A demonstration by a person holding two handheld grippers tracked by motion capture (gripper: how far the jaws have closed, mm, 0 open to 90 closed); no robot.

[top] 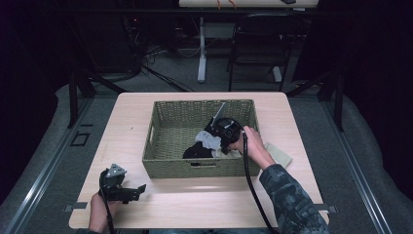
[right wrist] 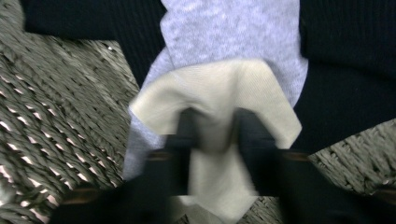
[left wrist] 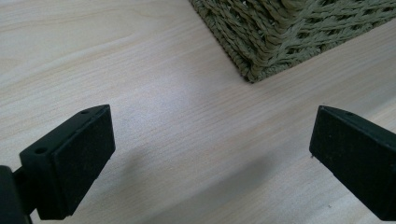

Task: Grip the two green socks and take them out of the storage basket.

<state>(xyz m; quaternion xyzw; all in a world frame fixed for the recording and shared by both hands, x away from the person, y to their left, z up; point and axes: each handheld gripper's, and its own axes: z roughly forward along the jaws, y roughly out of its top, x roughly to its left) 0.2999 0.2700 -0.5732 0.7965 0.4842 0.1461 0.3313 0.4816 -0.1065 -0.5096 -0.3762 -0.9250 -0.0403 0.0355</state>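
Between the jaws of the right gripper [right wrist: 212, 128], a fold of cream cloth [right wrist: 215, 93] is pinched; the jaws are closed onto it, with cloth bulging above and hanging below them. Behind the cream cloth lies a grey cloth [right wrist: 233, 32], and dark cloth [right wrist: 345, 42] flanks it on both sides, all resting on the woven floor of the basket [right wrist: 56, 116]. Right gripper view is motion-blurred.

High view: right gripper [top: 225, 142] reaches down into the right part of the basket [top: 170, 168], over the pile of grey cloth [top: 209, 140] and dark cloth [top: 197, 152]. The right hand [top: 253, 144] grips it, sleeve patterned. A pale cloth [top: 280, 155] lies on the bench [top: 195, 200] just outside the basket's right wall.

Left gripper [left wrist: 212, 154]: jaws wide apart, nothing between them, bare bench [left wrist: 140, 70] under them. A corner of the basket [left wrist: 261, 51] sits just ahead. High view places this gripper [top: 139, 190] at the bench's near left, held by the left hand [top: 100, 209], apart from the basket's front wall.
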